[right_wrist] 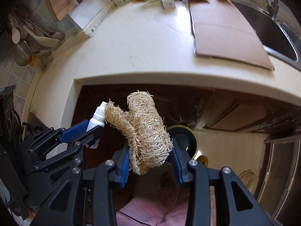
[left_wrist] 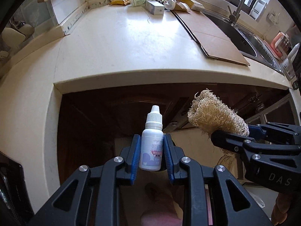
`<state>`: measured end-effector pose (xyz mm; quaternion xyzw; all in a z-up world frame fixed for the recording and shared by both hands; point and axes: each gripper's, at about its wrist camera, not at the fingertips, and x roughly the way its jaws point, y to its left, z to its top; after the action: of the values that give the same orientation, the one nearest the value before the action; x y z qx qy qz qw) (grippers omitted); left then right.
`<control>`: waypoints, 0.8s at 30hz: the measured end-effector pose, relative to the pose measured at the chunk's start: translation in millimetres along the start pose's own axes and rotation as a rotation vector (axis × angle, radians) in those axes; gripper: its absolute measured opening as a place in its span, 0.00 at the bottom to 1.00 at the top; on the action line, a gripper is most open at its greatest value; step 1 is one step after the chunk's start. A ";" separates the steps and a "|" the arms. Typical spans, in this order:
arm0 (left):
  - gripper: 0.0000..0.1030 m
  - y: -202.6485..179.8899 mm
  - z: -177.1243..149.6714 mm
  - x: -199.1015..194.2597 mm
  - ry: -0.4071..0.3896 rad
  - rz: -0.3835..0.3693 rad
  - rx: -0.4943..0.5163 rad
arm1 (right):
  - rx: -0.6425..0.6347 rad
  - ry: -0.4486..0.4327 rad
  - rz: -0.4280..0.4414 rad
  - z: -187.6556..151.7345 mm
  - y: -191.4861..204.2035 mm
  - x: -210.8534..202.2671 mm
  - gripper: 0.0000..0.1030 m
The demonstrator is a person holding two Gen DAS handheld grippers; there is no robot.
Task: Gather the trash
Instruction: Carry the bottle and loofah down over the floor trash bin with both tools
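Observation:
My left gripper (left_wrist: 152, 151) is shut on a small white dropper bottle (left_wrist: 151, 145), held upright in front of the counter edge. It also shows in the right wrist view (right_wrist: 96, 118). My right gripper (right_wrist: 150, 154) is shut on a tan loofah sponge (right_wrist: 146, 130), held beside the bottle to its right; the loofah also shows in the left wrist view (left_wrist: 214, 114). Both are held in the air below the cream countertop (left_wrist: 122, 43). A pile of wrappers and boxes (left_wrist: 150, 0) lies at the counter's far end.
A flat cardboard sheet (left_wrist: 212, 37) lies on the counter beside the steel sink (left_wrist: 250, 39) with its tap (left_wrist: 239, 5). Dark wooden cabinet doors (left_wrist: 105, 116) are below the counter. A round dark container with a gold rim (right_wrist: 183, 137) sits on the floor. Utensils (right_wrist: 37, 37) hang at left.

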<state>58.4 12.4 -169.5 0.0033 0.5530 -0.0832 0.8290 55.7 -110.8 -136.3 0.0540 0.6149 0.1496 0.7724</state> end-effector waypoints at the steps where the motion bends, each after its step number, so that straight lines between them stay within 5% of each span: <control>1: 0.22 -0.4 -3.6 7.3 0.002 -0.006 -0.009 | 0.011 0.006 0.001 -3.8 -4.2 6.9 0.37; 14: 0.22 -1.0 -55.3 120.4 -0.066 0.052 -0.064 | -0.017 -0.038 -0.004 -39.0 -50.5 122.2 0.37; 24: 0.23 -6.1 -106.2 236.9 -0.032 0.102 -0.144 | -0.110 0.010 -0.007 -61.7 -93.7 239.2 0.38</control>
<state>49.0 -15.1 -427.5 -0.0297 0.5432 -0.0011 0.8391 59.2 -134.8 -399.4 0.0083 0.6099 0.1806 0.7716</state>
